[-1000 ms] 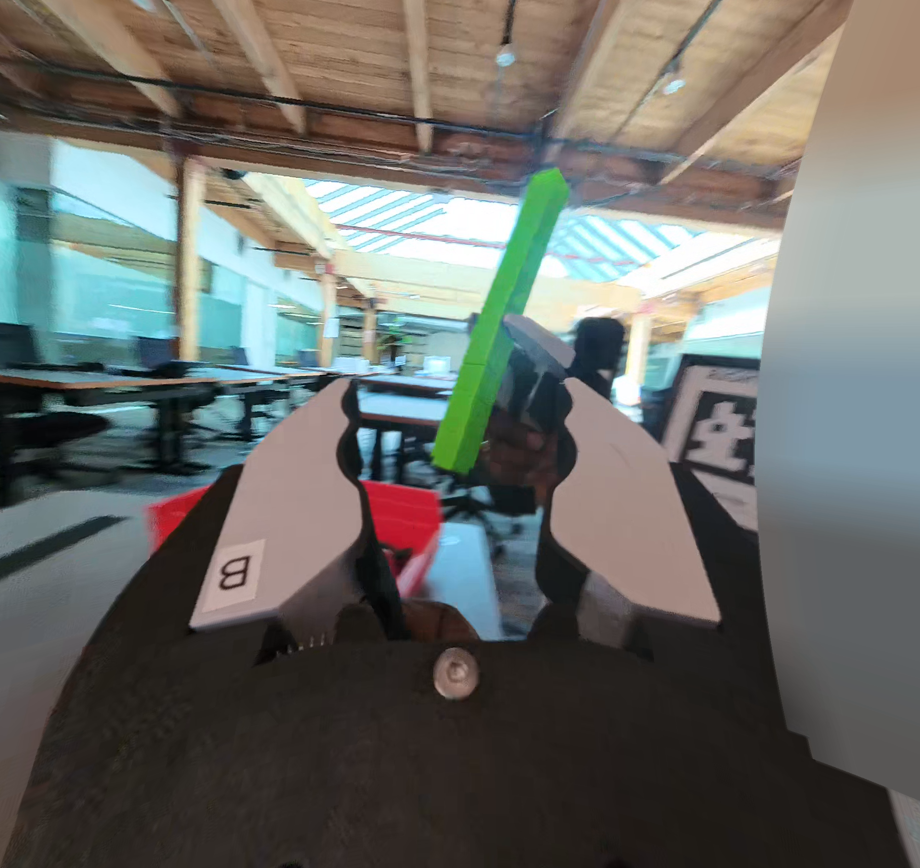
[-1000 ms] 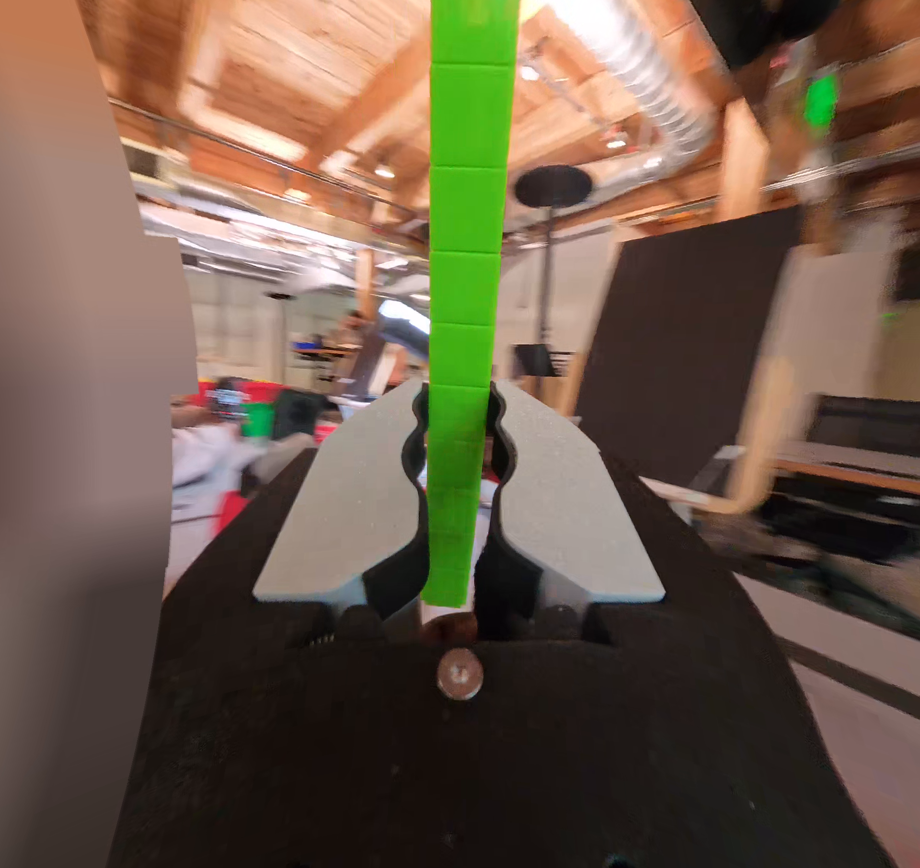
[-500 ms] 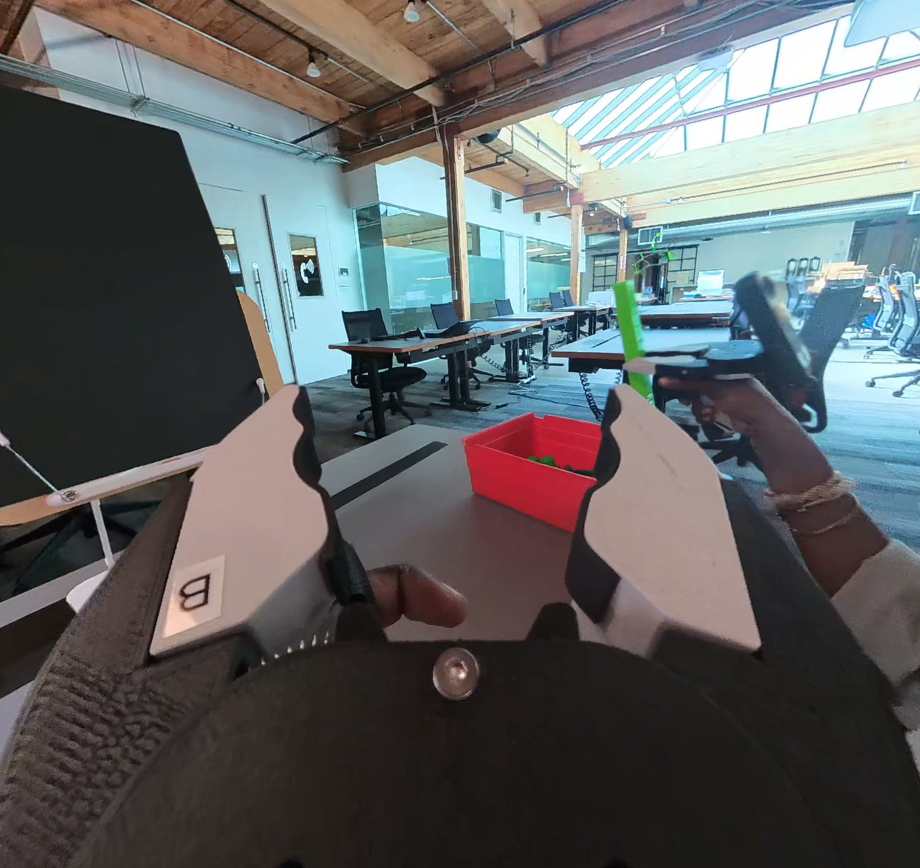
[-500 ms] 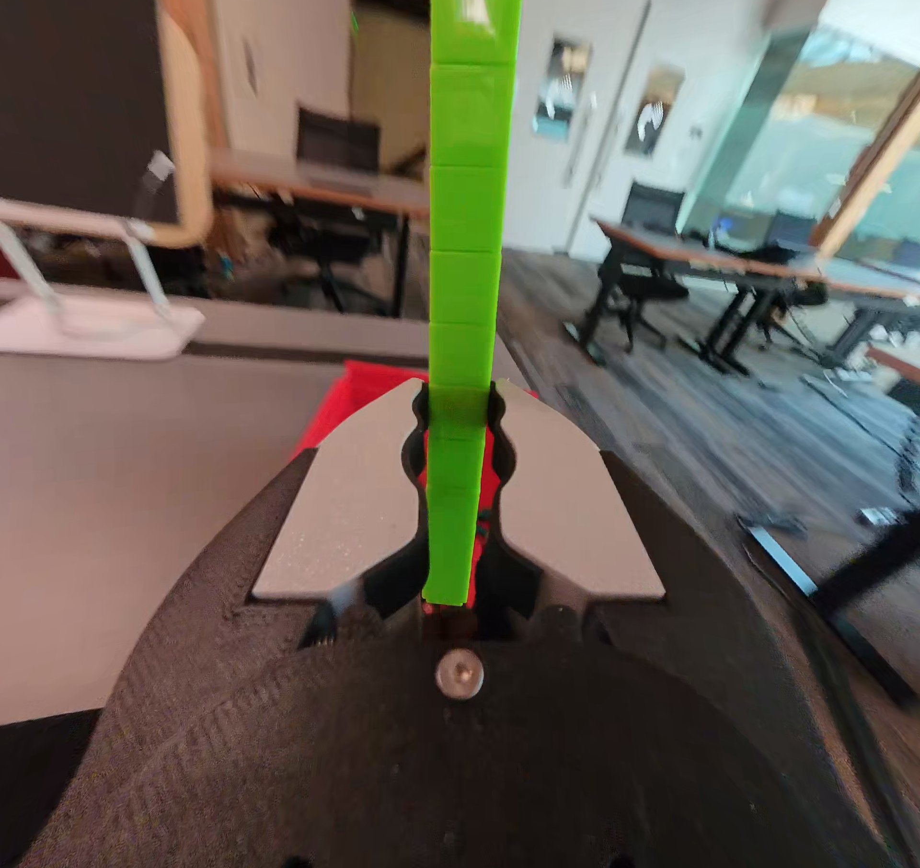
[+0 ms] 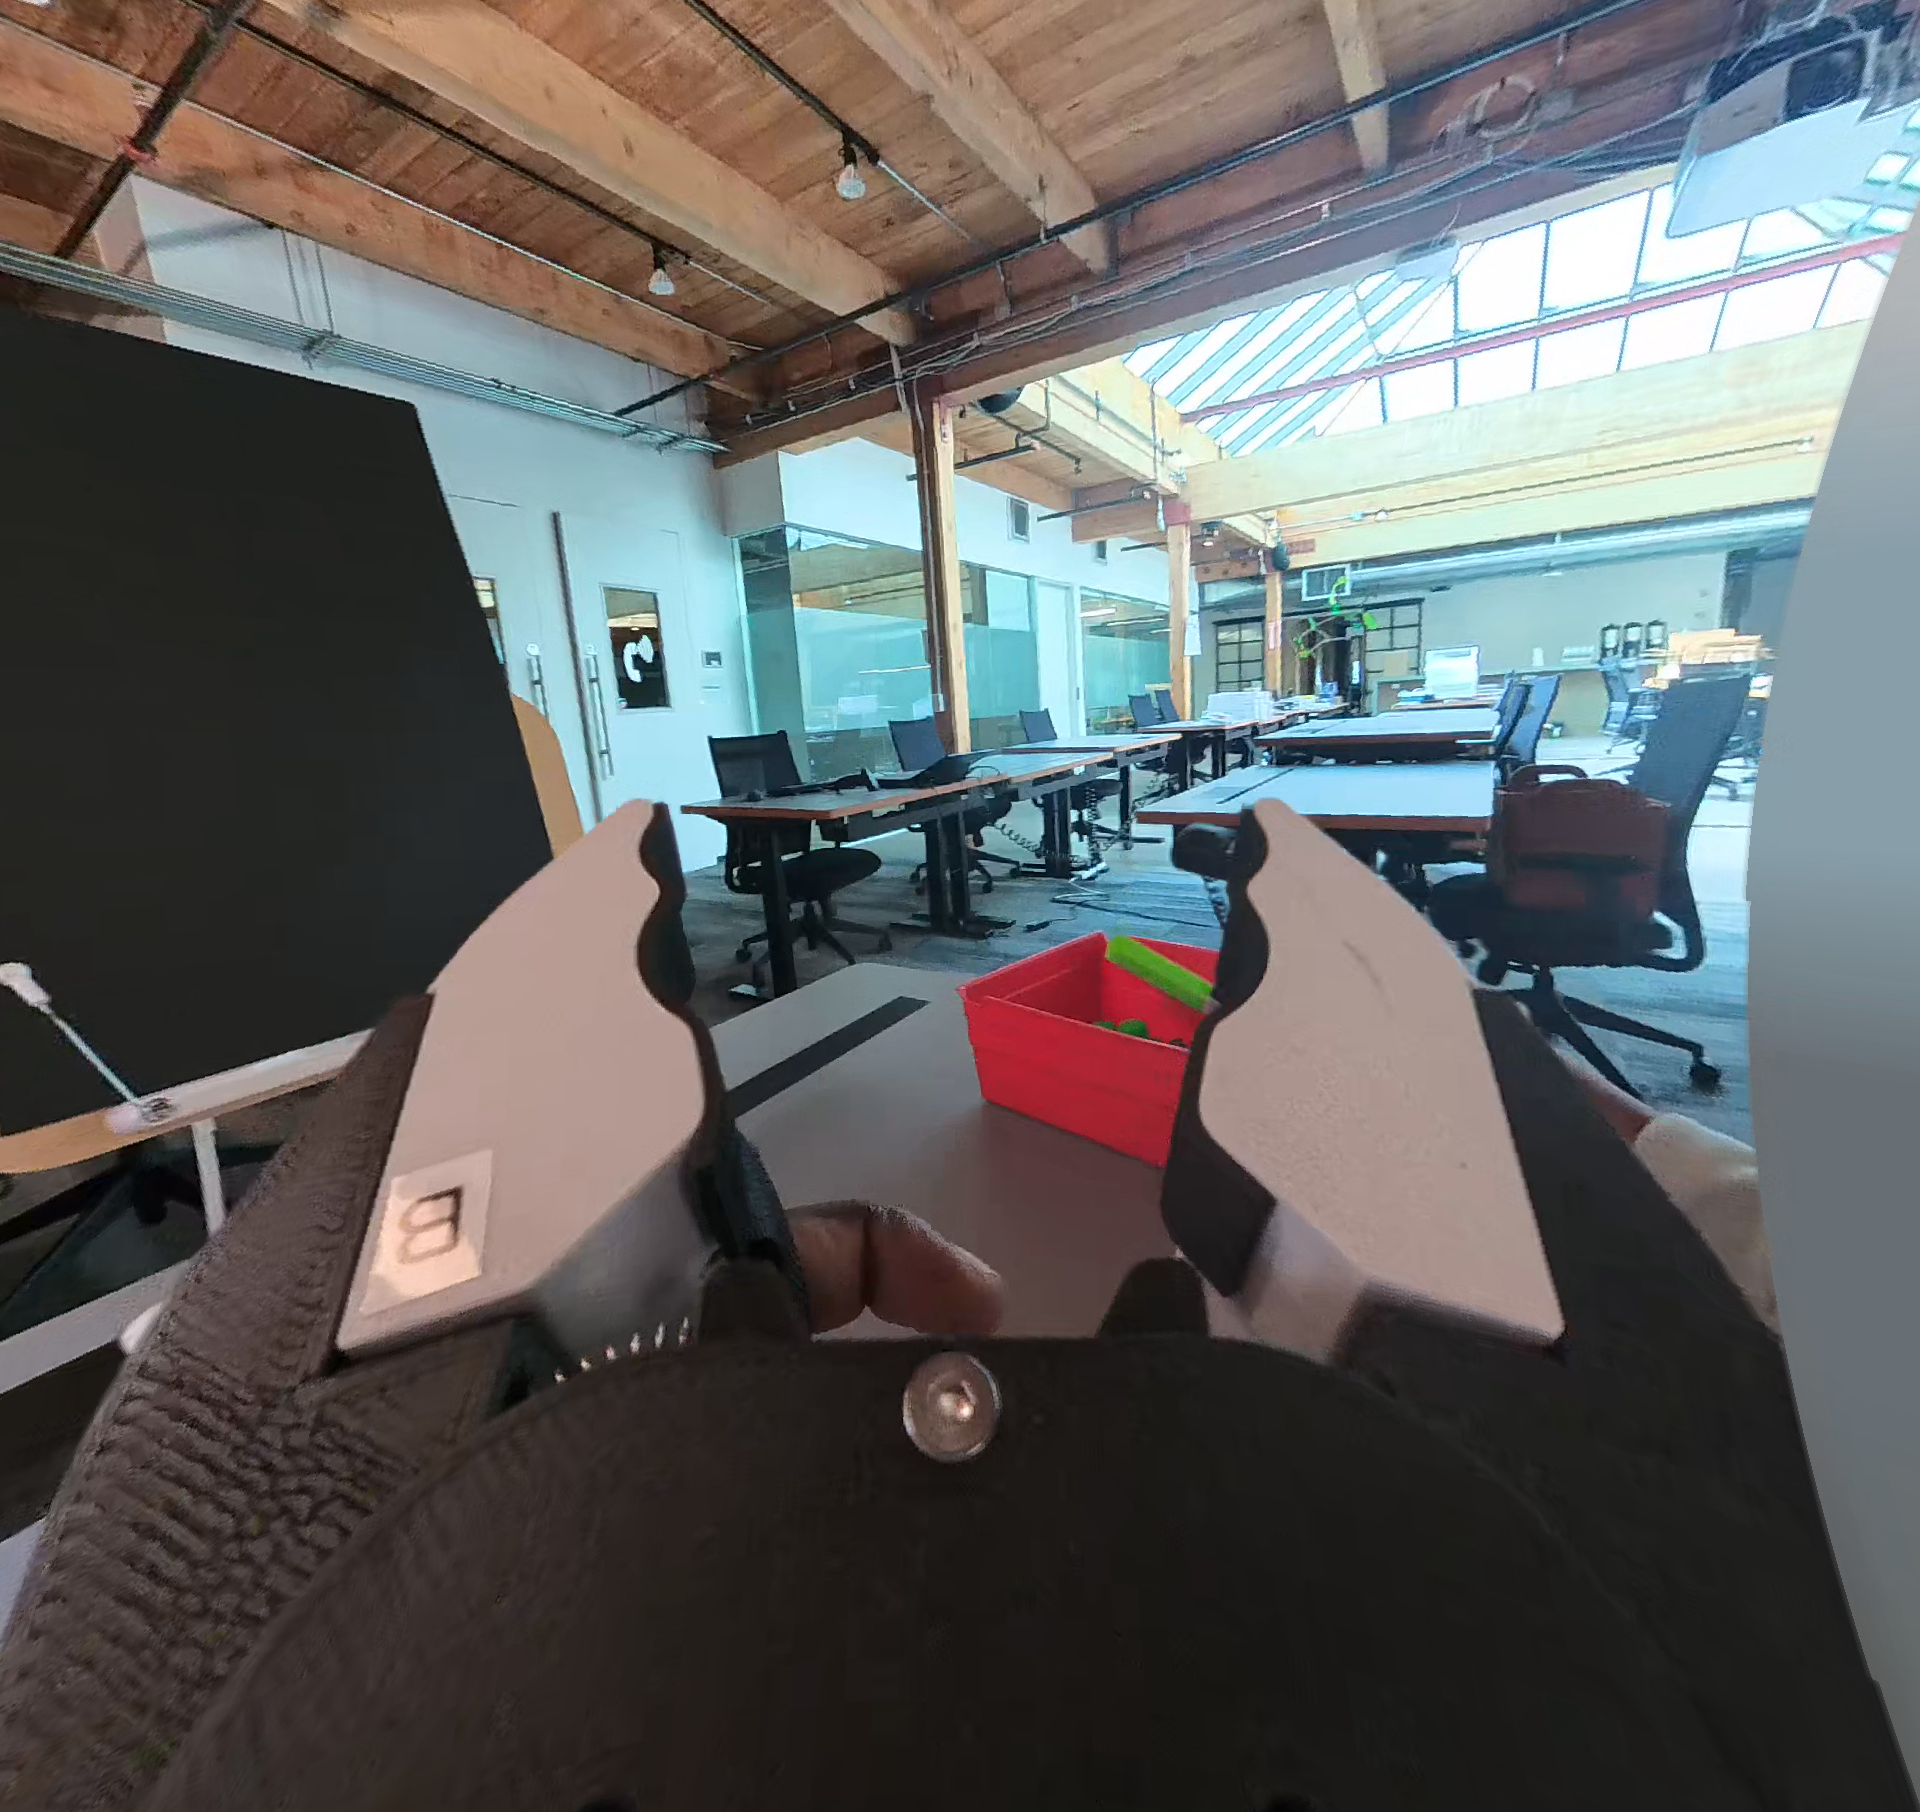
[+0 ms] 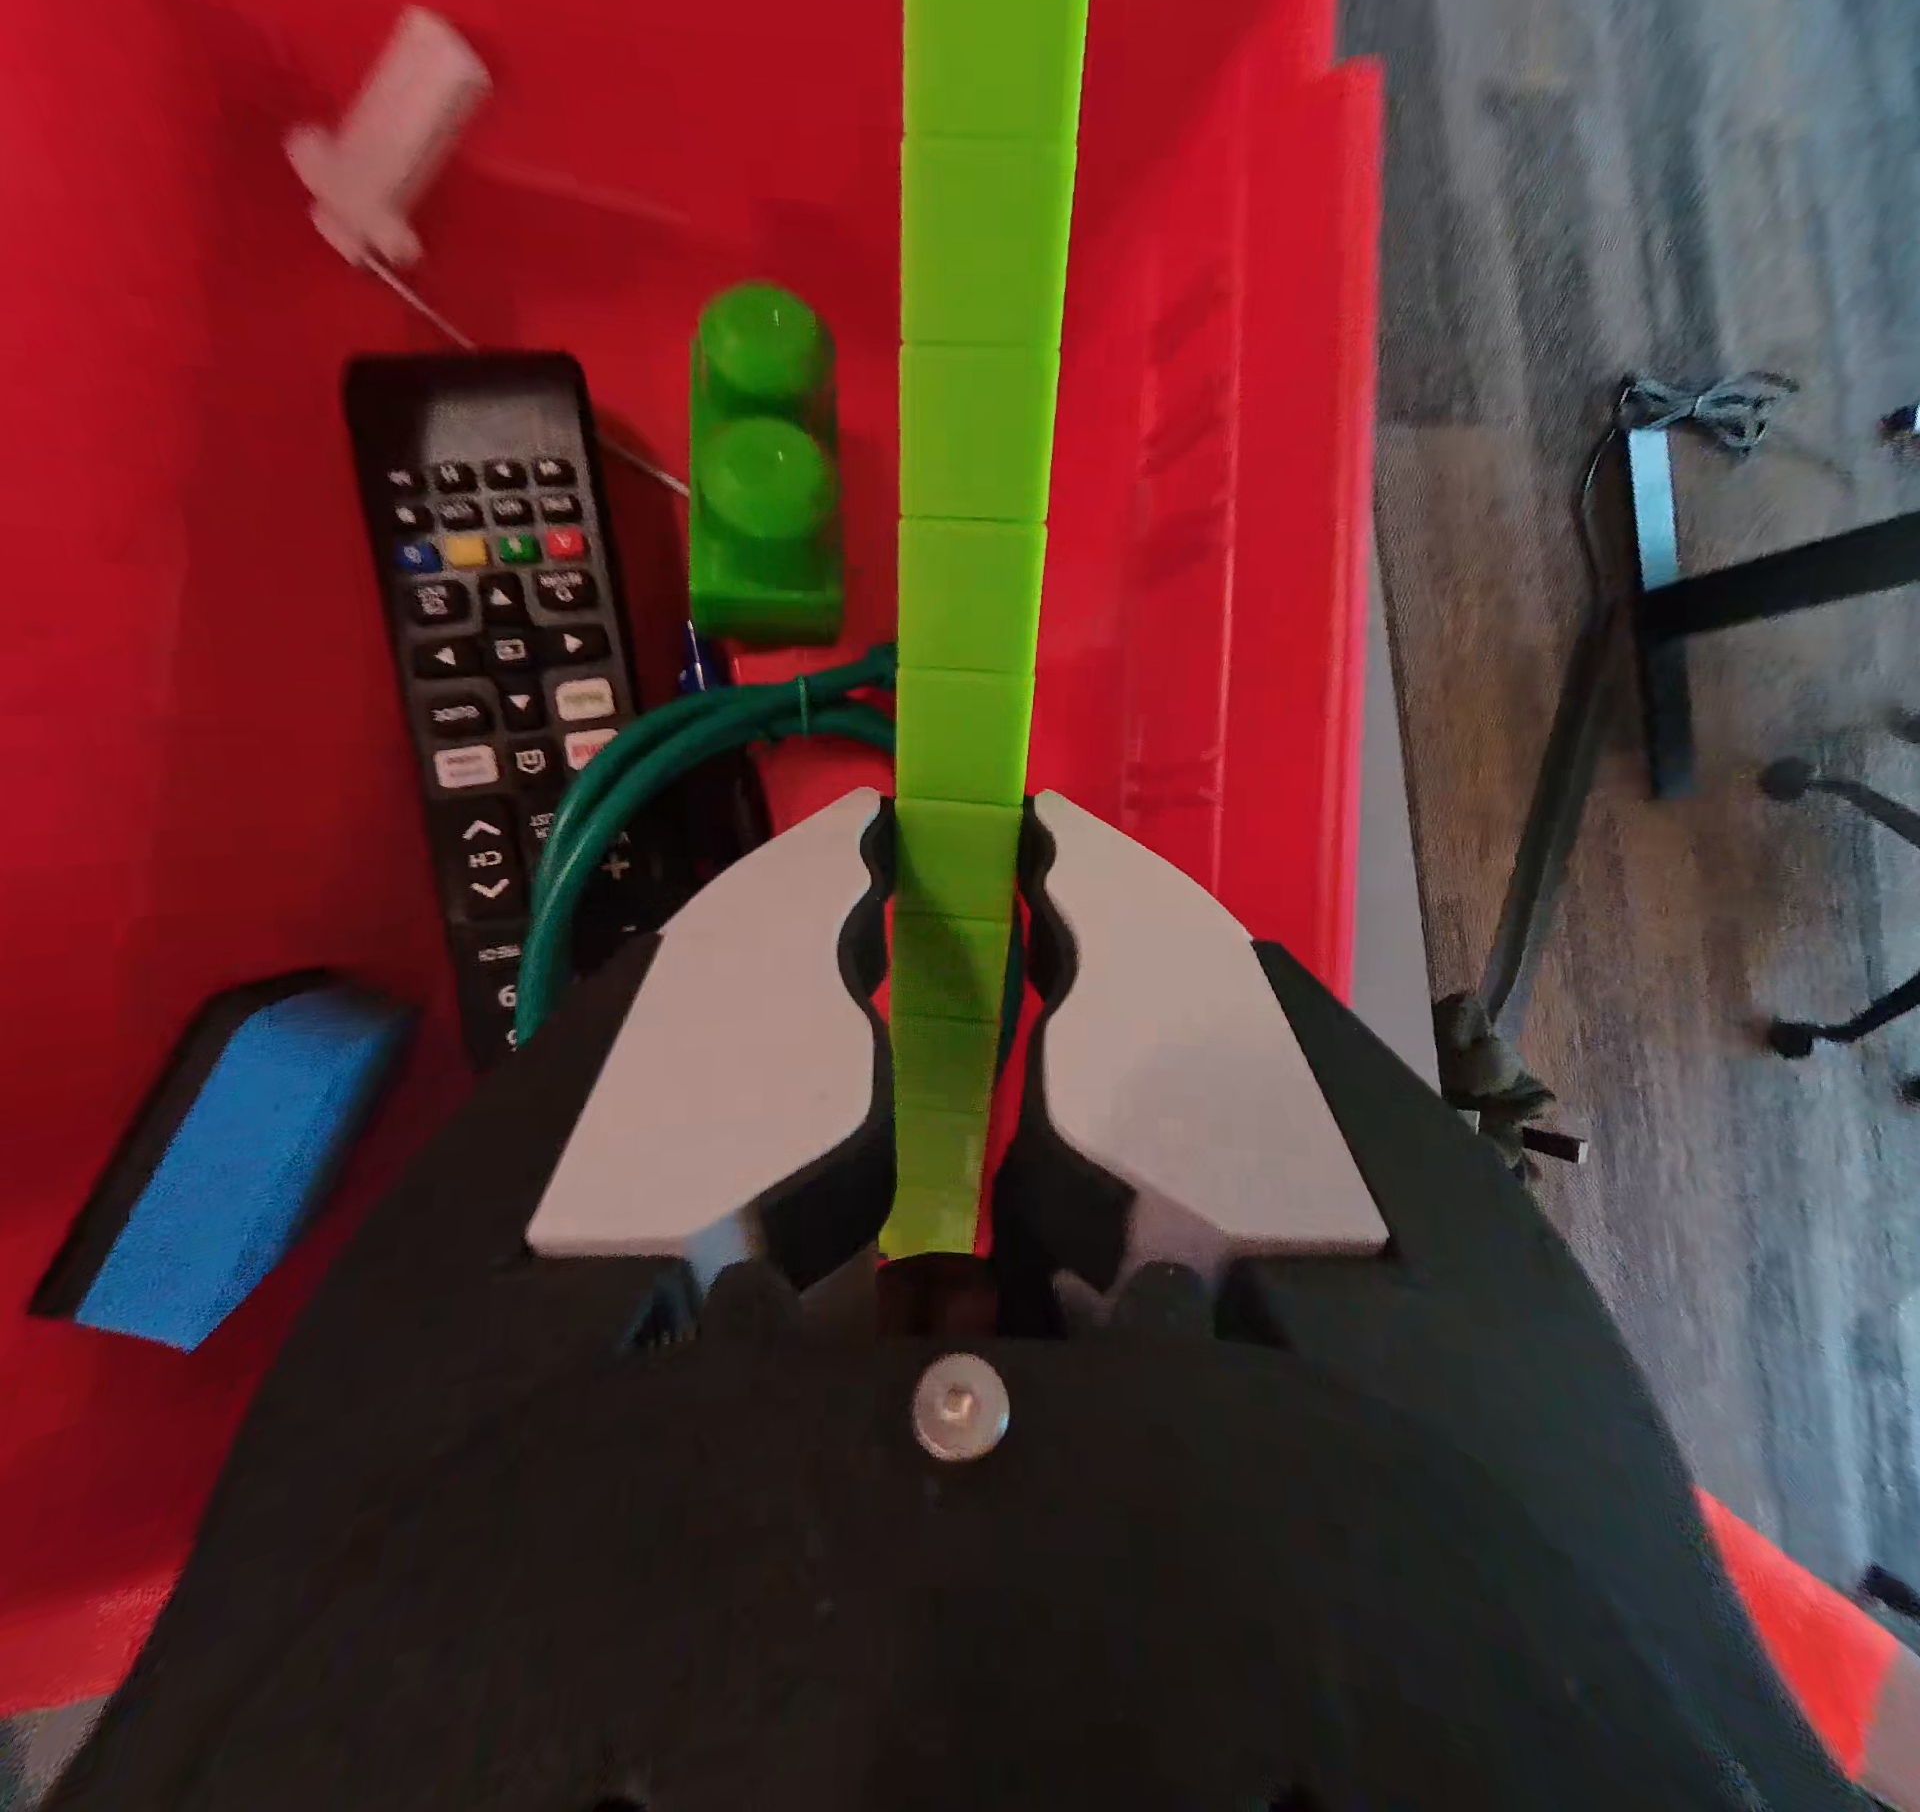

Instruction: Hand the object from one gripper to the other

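The green segmented bar (image 6: pixel 982 432) is clamped by the right gripper (image 6: pixel 956 817) above a red bin (image 5: pixel 1049 1045) set on a grey table (image 5: pixel 935 1128); the left gripper (image 5: pixel 951 889) is held with jaws apart, an office of desks (image 5: pixel 1340 796) being seen beyond.

Your right gripper (image 6: pixel 956 806) clamps its jaws on the green stick (image 6: pixel 982 474), pointing down into the red bin (image 6: pixel 1247 412). Inside lie a black remote (image 6: pixel 499 640), green brick (image 6: pixel 764 484), green cable (image 6: pixel 665 754) and blue-faced block (image 6: pixel 223 1160).
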Action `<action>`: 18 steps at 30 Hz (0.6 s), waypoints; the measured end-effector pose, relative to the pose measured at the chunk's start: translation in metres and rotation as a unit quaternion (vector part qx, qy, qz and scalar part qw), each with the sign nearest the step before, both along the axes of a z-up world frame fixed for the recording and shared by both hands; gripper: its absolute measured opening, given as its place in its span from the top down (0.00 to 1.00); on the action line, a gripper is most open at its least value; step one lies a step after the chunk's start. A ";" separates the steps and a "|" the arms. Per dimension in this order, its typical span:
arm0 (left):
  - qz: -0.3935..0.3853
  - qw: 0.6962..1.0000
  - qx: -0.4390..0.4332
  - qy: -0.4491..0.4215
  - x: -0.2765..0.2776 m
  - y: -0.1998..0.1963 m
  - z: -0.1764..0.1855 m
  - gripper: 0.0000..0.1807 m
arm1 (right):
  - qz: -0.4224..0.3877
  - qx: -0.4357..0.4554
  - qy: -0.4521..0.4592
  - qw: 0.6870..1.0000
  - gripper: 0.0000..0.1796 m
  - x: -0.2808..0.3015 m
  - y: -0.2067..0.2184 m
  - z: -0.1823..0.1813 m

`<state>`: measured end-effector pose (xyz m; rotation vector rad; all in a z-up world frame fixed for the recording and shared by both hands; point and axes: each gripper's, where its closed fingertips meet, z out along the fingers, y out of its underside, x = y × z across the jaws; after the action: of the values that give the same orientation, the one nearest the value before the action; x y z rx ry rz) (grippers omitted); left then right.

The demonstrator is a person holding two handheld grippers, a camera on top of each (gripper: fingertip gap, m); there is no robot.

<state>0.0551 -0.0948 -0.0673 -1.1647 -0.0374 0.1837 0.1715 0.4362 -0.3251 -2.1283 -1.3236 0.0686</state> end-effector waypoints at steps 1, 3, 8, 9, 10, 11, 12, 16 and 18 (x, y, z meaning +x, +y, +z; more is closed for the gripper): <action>-0.006 1.000 -0.001 0.000 0.001 0.000 0.000 0.44 | -0.002 -0.006 -0.009 1.000 0.88 0.000 0.001 -0.004; -0.010 1.000 -0.003 0.003 0.003 0.001 -0.001 0.44 | -0.005 -0.015 -0.028 0.999 0.88 0.000 0.002 -0.011; -0.011 1.000 0.000 0.004 0.004 -0.001 0.000 0.44 | -0.011 -0.025 -0.053 0.998 0.88 0.000 0.004 -0.020; -0.013 1.000 0.001 0.002 0.003 -0.001 0.001 0.44 | -0.011 -0.026 -0.053 0.998 0.88 0.000 0.004 -0.021; -0.014 1.000 0.002 0.000 0.003 -0.002 0.001 0.44 | -0.012 -0.026 -0.053 0.998 0.88 -0.001 0.005 -0.021; -0.014 1.000 0.003 0.000 0.002 -0.002 0.000 0.43 | -0.012 -0.026 -0.053 0.998 0.88 -0.001 0.004 -0.021; -0.012 1.000 0.004 0.000 0.001 -0.003 0.001 0.43 | -0.011 -0.023 -0.054 0.998 0.88 0.000 0.005 -0.021; -0.007 1.000 0.026 0.001 -0.001 -0.009 0.006 0.39 | -0.002 -0.010 -0.021 1.000 0.84 -0.006 0.001 -0.011; -0.007 0.999 0.038 0.004 0.000 -0.012 0.009 0.35 | 0.003 -0.004 0.012 1.000 0.81 -0.010 -0.002 -0.001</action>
<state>0.0555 -0.1070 -0.0584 -1.0881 -0.0291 0.1732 0.1619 0.4340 -0.3265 -2.1242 -1.3184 0.1023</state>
